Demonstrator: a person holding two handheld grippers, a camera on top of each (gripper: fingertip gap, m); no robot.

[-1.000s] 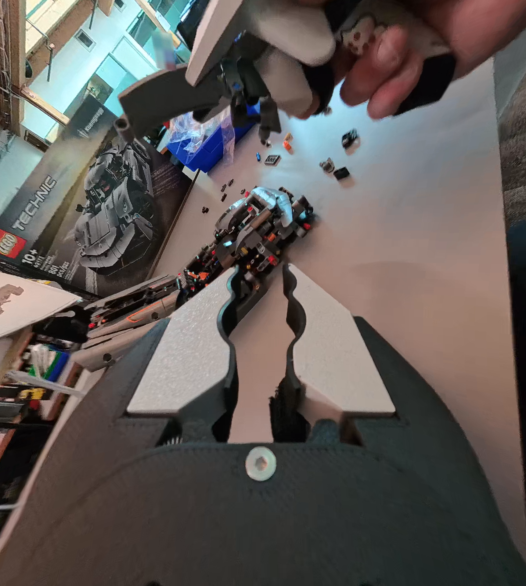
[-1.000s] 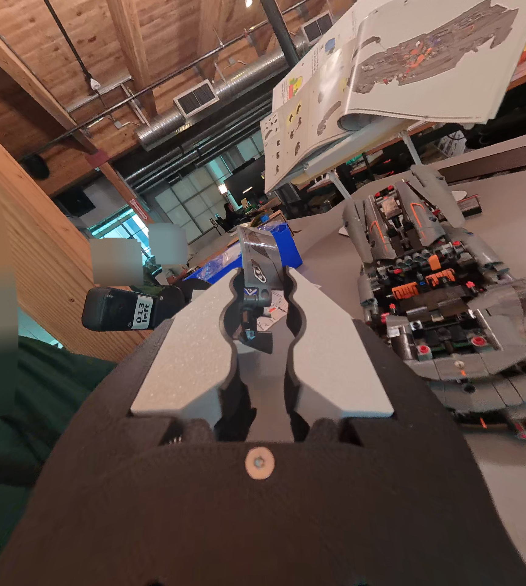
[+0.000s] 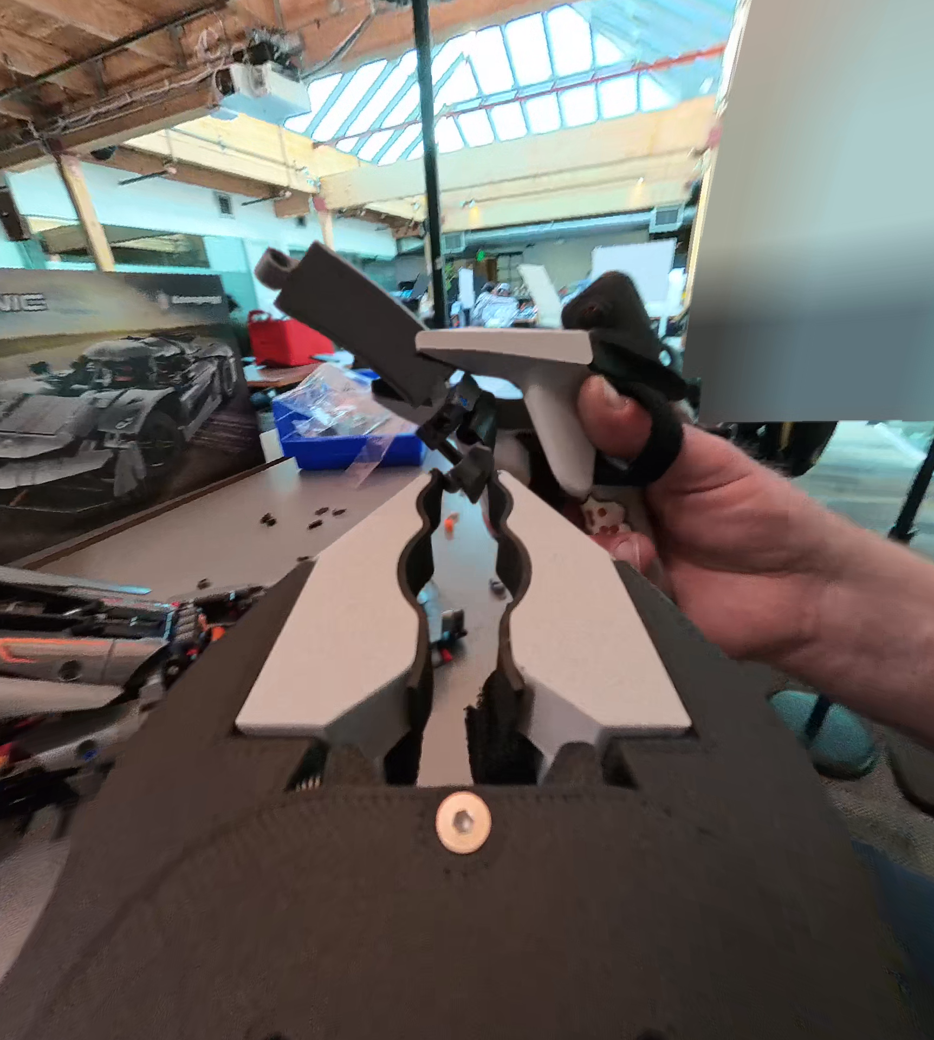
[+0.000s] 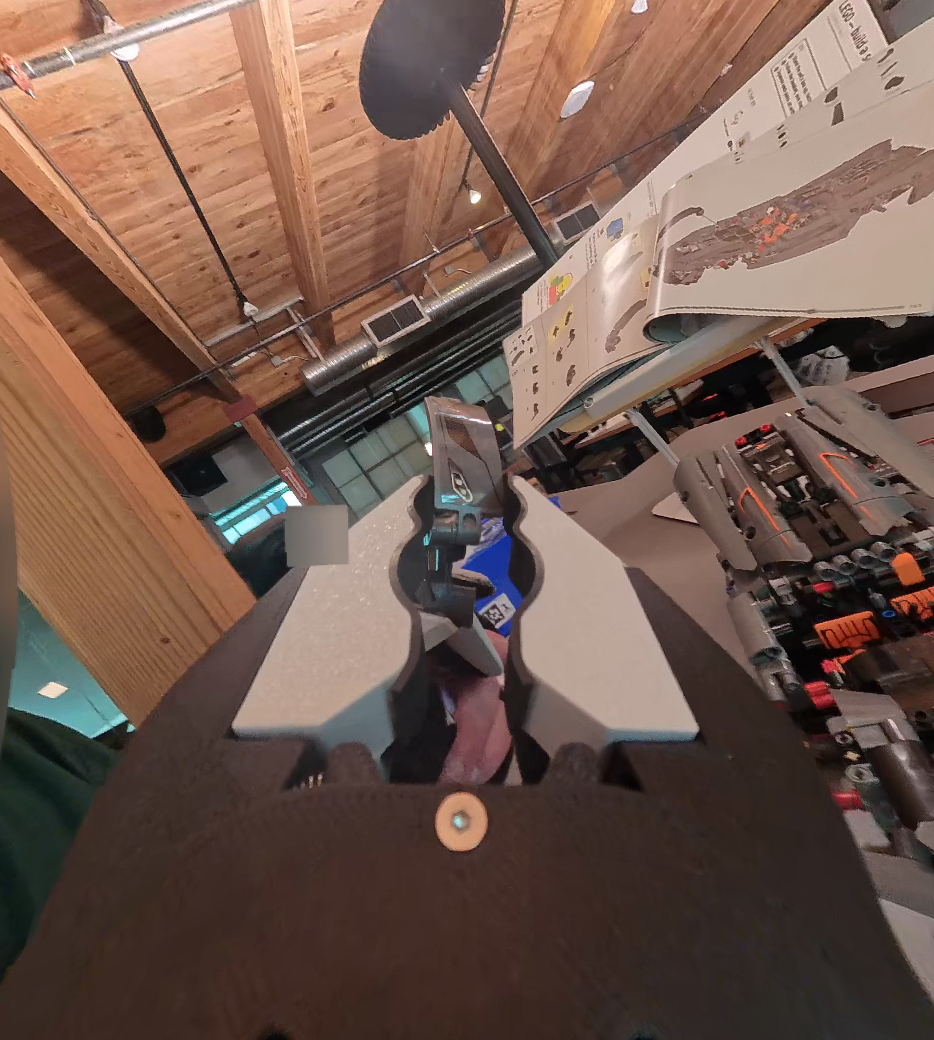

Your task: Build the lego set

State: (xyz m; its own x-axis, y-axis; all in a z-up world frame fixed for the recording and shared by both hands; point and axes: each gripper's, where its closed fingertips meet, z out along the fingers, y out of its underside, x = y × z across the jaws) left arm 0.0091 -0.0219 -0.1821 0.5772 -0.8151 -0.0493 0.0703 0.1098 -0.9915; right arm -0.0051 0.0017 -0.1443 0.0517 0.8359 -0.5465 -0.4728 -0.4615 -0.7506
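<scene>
Protruding from right hand-held gripper (image 4: 465, 484): dark curved panel (image 4: 462, 450).

You are holding a dark grey curved panel piece (image 4: 463, 467) upright in the air, black connector bits hanging under it; the half-built grey car model (image 4: 870, 591), with orange and red details, is lying on the grey table to your right.
</scene>
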